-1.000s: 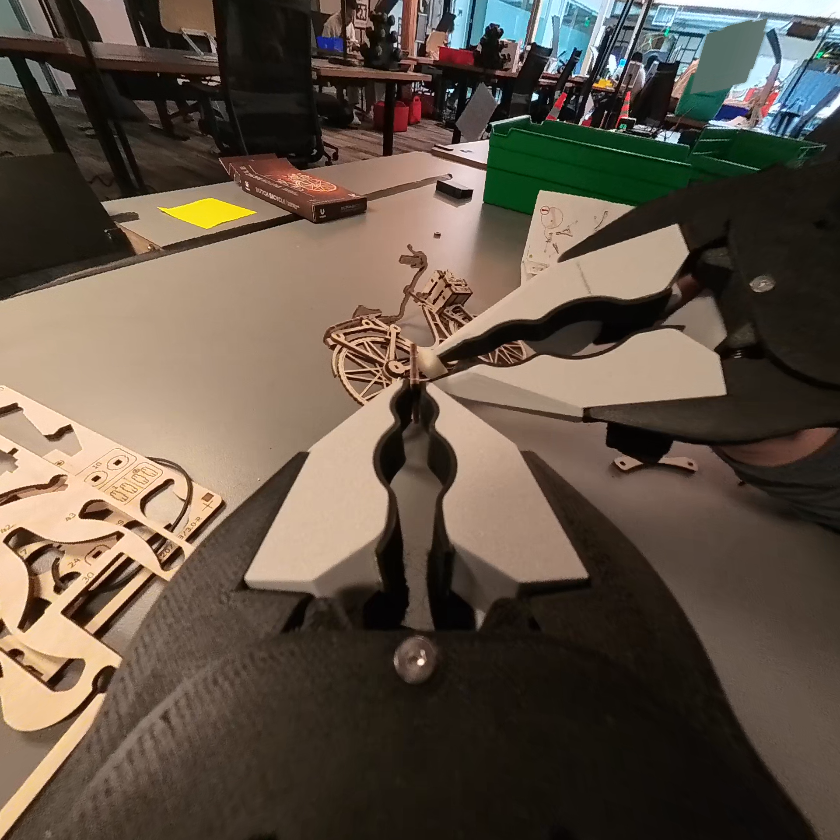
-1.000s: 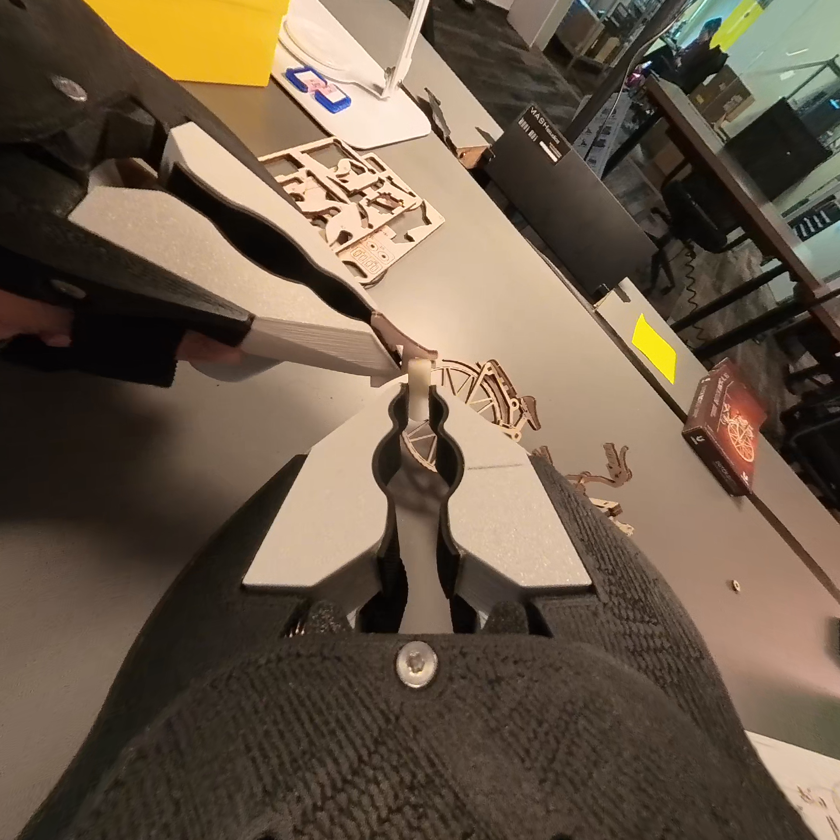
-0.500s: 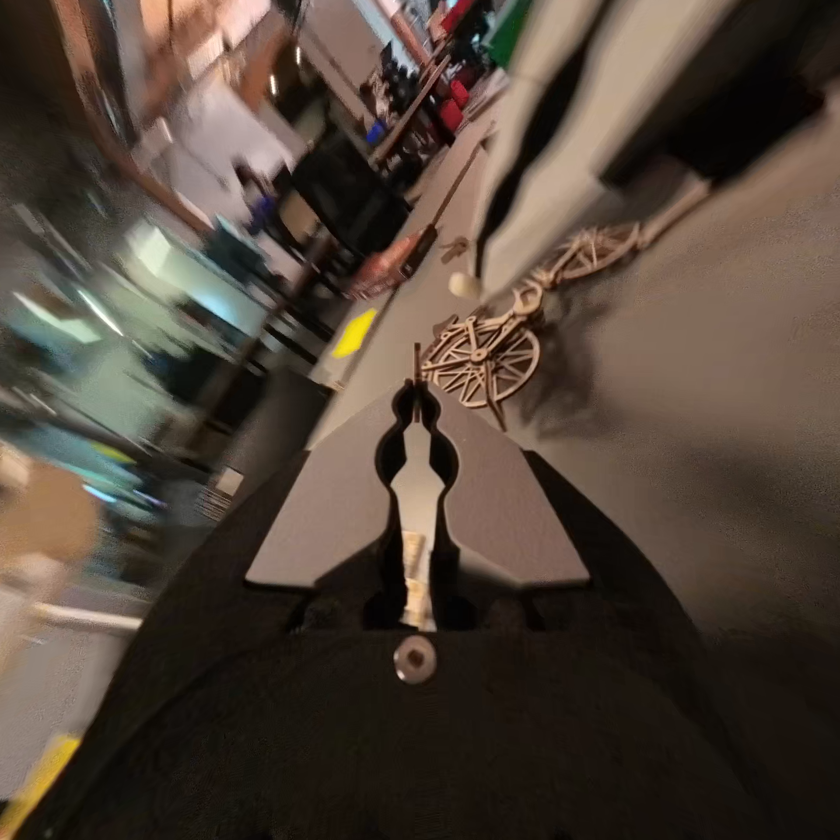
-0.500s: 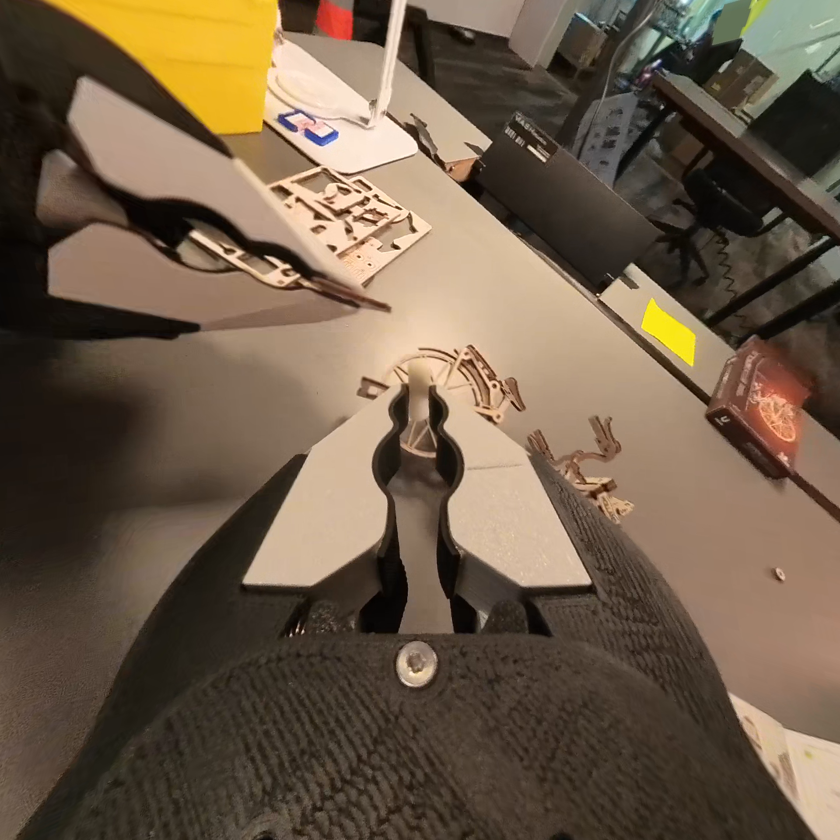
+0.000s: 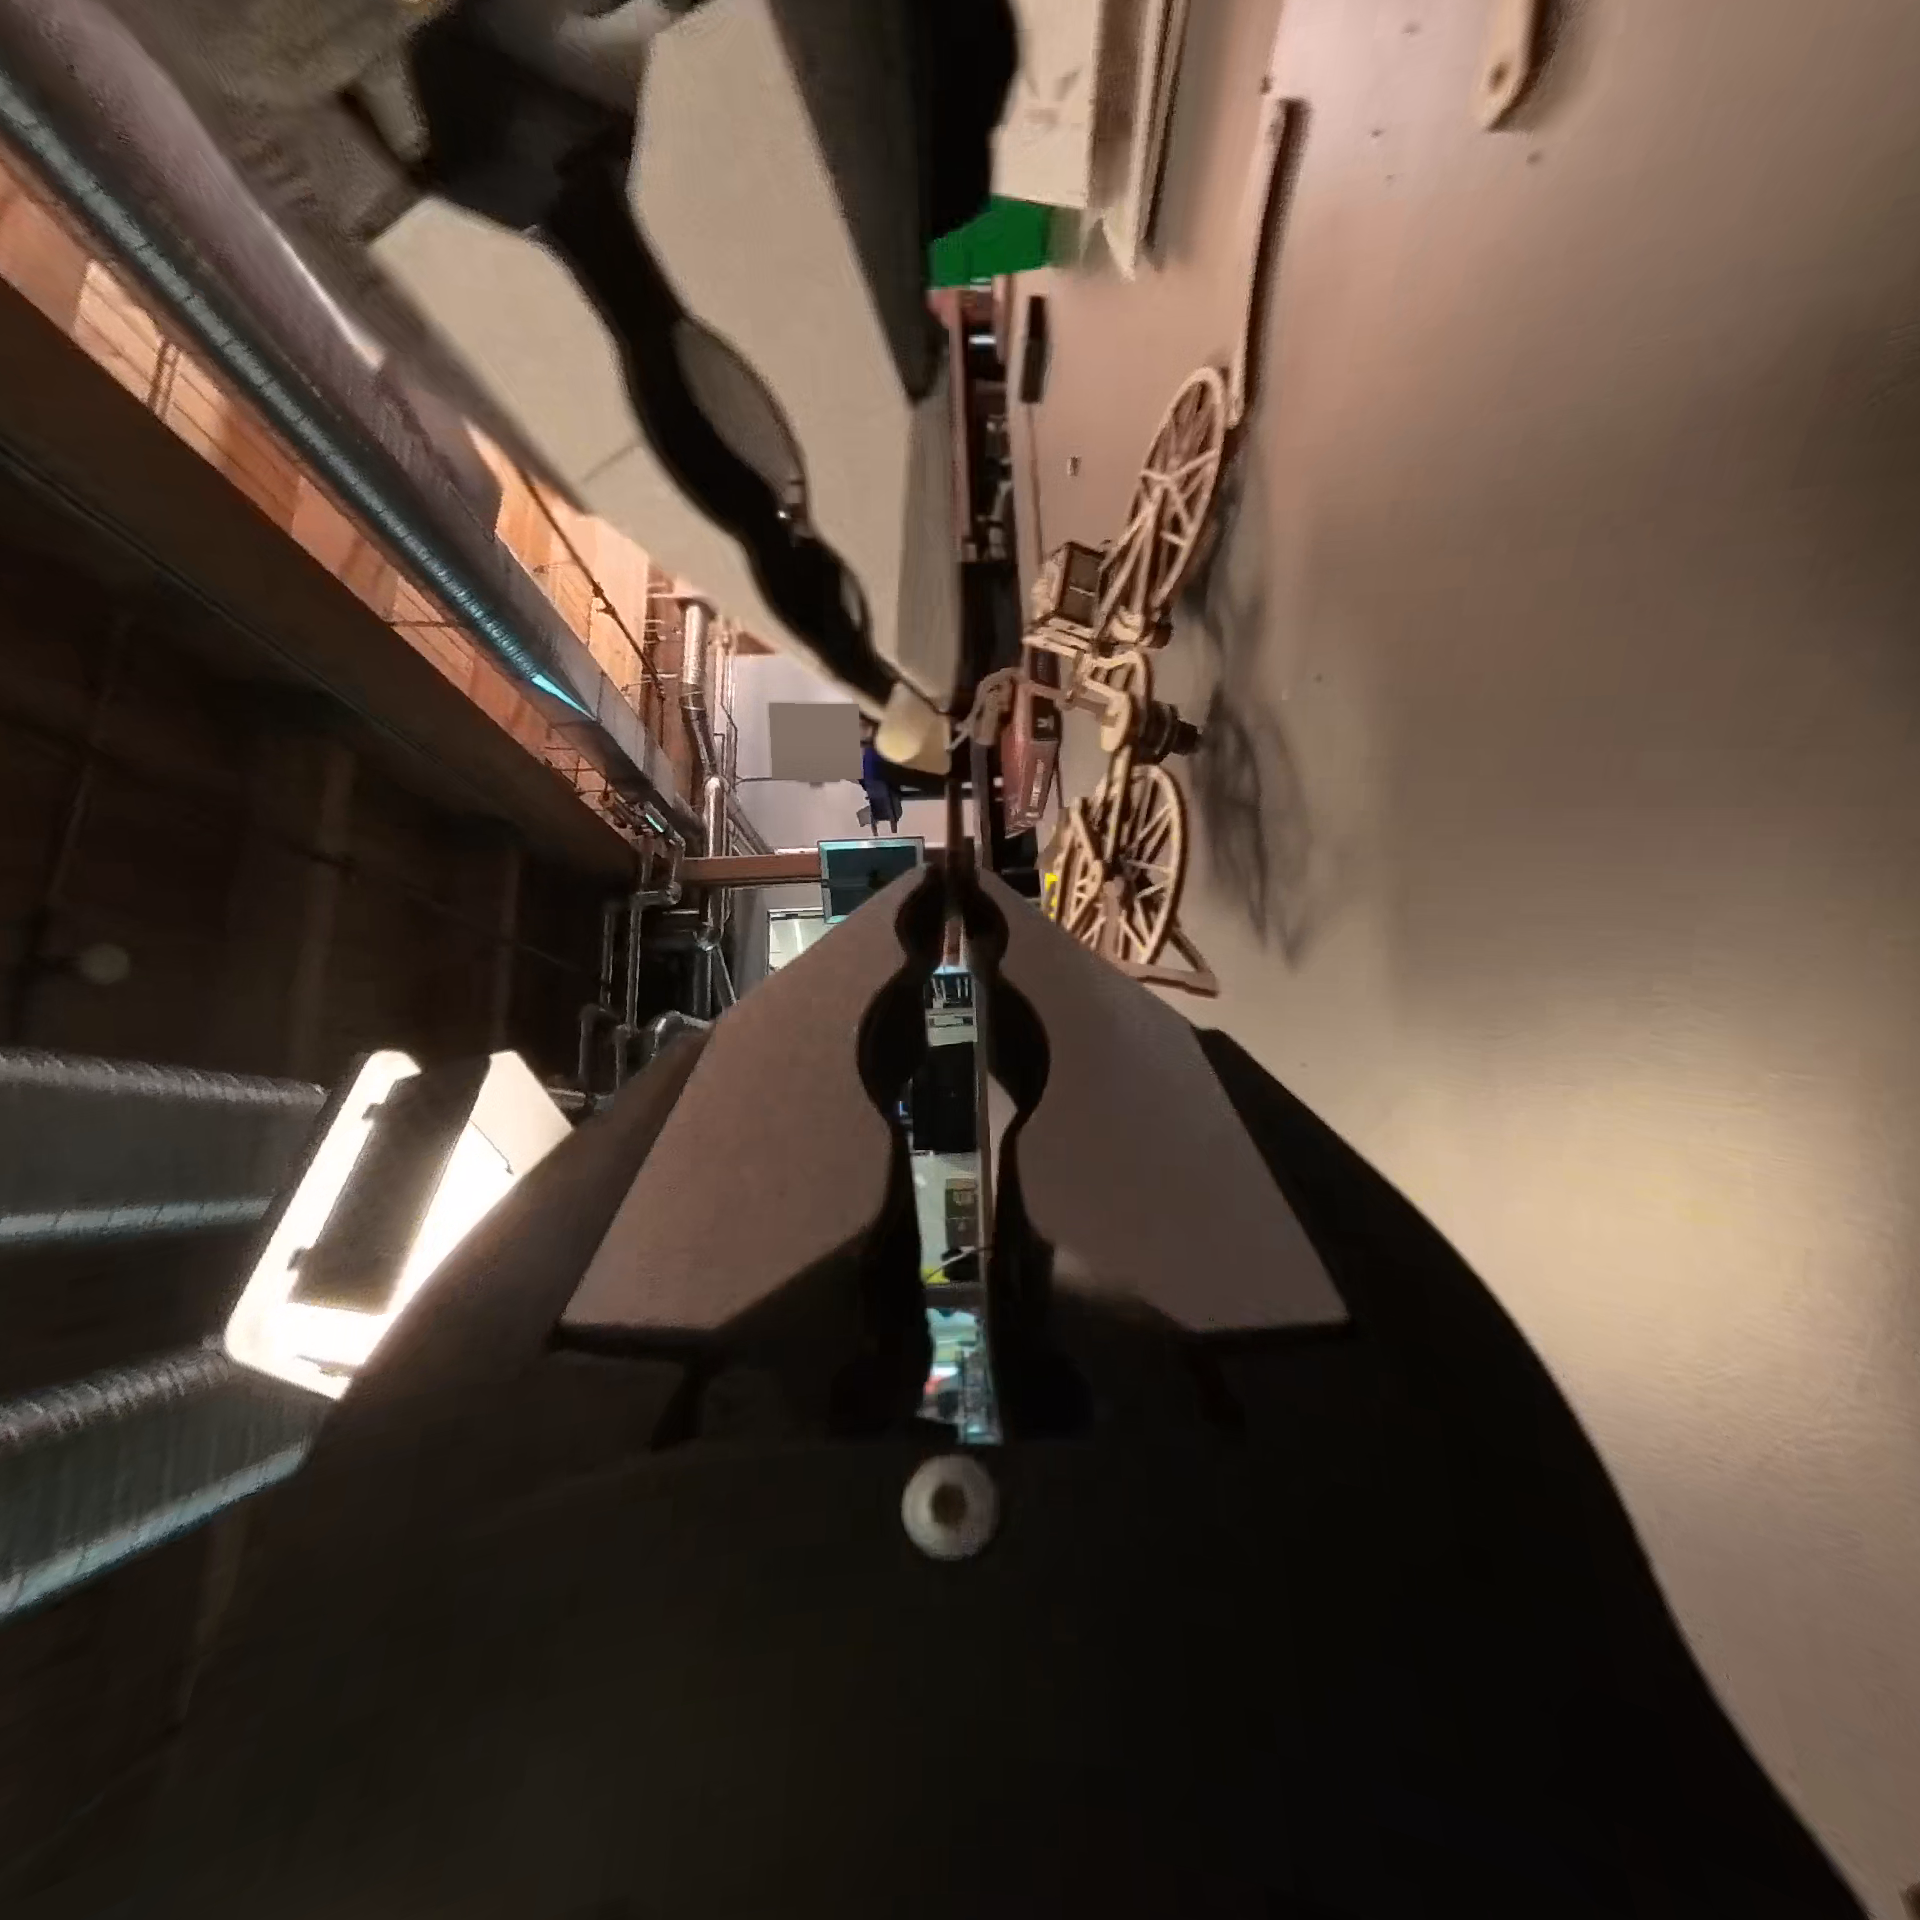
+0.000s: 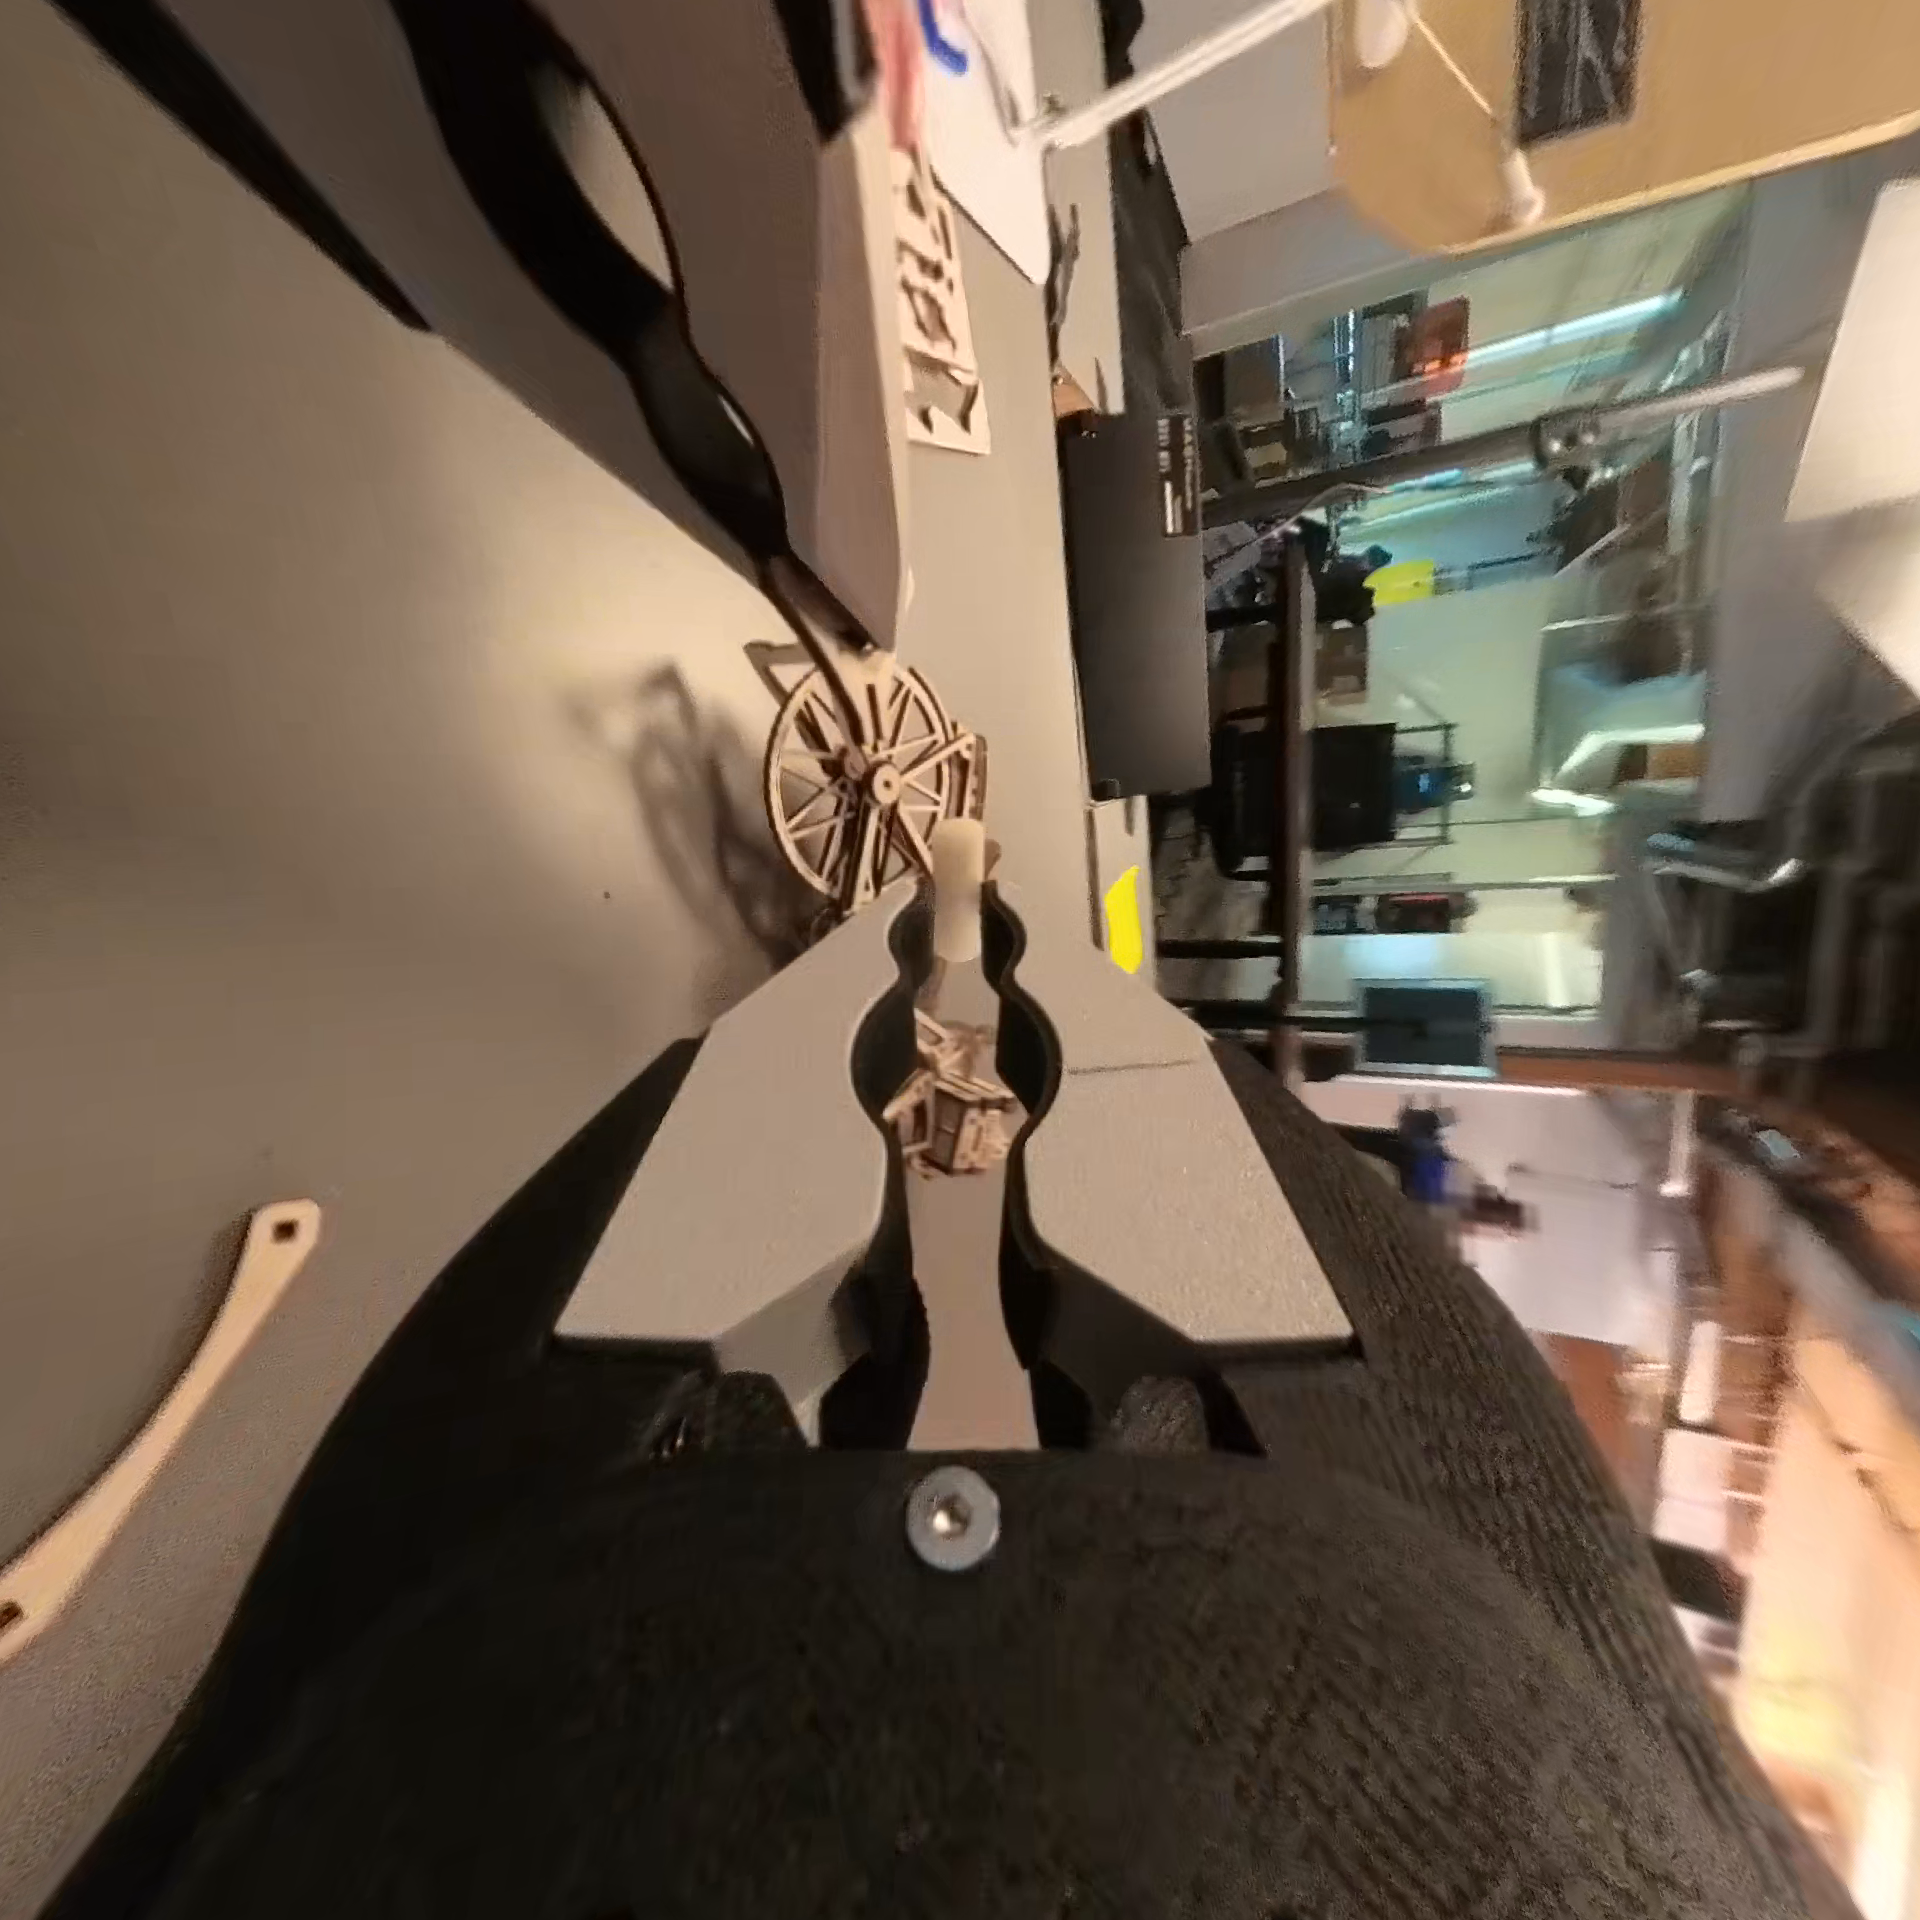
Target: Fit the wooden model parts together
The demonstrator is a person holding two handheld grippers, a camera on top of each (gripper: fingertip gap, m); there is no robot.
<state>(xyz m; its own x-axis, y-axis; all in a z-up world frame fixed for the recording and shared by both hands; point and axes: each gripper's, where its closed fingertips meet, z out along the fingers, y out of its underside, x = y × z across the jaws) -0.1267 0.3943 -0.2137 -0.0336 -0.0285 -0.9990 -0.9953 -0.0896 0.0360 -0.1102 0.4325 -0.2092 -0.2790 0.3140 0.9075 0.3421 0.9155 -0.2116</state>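
Observation:
The wooden bicycle model point(image 5: 1127, 727) is tilted up from the grey table point(image 5: 1558, 831) and casts a shadow on it. Its spoked wheel point(image 6: 862, 790) faces the right wrist view. My left gripper point(image 5: 951, 883) is shut on a thin flat wooden part point(image 5: 977, 1143) seen edge-on. In the right wrist view this gripper point(image 6: 821, 613) comes in from the upper left, and its dark strip point(image 6: 831, 686) runs down to the wheel hub. My right gripper point(image 6: 956, 904) is shut on a small white peg point(image 6: 956, 894). Its tip point(image 5: 914, 717) sits right beside the model's frame.
A loose curved wooden piece point(image 6: 208, 1340) lies on the table near my right gripper. A punched part sheet point(image 6: 935, 312), a black box point(image 6: 1138, 603) and a yellow note point(image 6: 1125, 920) lie farther off. A green bin point(image 5: 997, 239) stands at the table's far end. The grippers' ends are close to 5 centimetres from one another.
Both grippers have rolled about a quarter turn, so the table now looks upright. They parted half a second ago and now meet again at the model, which has come up from lying flat.

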